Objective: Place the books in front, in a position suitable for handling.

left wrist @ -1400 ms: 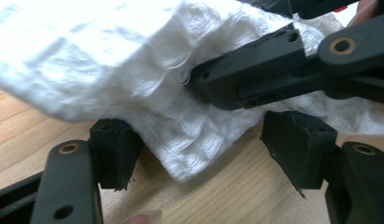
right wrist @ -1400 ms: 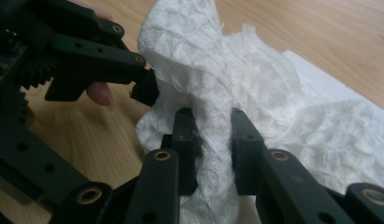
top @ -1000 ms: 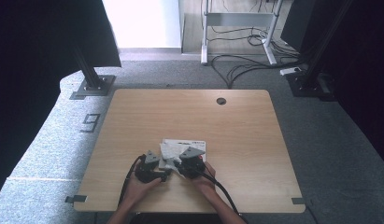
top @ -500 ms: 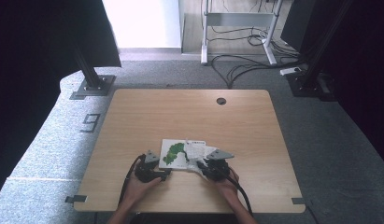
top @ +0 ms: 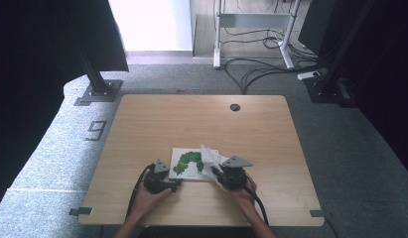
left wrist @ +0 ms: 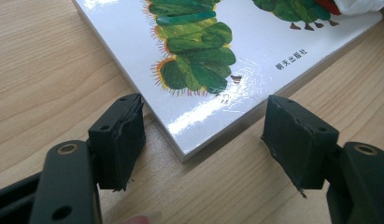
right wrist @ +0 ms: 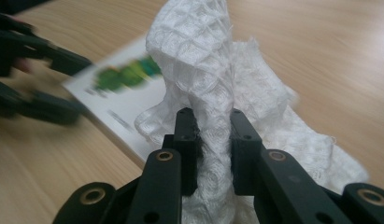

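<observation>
- High view: a wooden table carries a white book with a green caterpillar on its cover, lying flat toward the near edge. A round cable hole sits at 12 o'clock from the book, well apart.
- High view: the left gripper rests at 8 o'clock from the book, just beside its near corner. The right gripper sits at 4 o'clock, at the book's right end, with a white mesh cloth bunched over that end.
- Left gripper view: the left gripper is spread wide, its jaws to either side of the book's near corner and touching neither edge. The corner points at 6 o'clock between them.
- Right gripper view: the right gripper is clamped narrowly on a fold of the cloth, which rises toward 12 o'clock and covers the book's nearest part. The left gripper appears blurred at 9 o'clock.
</observation>
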